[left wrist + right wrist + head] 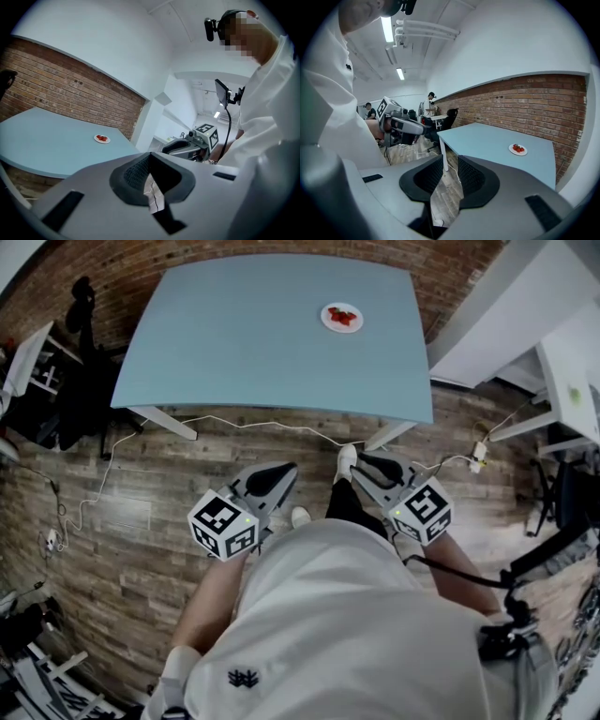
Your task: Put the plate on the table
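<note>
Plate [326, 319] down on the worktop [234, 343], tools held back

It sits toward the far right of the blue worktop with red fruit [344, 318] on it, well apart from the person. The left tool [274, 480] has its jaws pressed together on nothing. The right tool [364, 465] has its jaws a little apart, with only floor showing between them. The job looks done to me. The risk now is a needless second reach, where a tool brushing the rim could slide the plate or roll the fruit off. A white cable [253, 425] trailing by the worktop legs could catch a foot.
</note>
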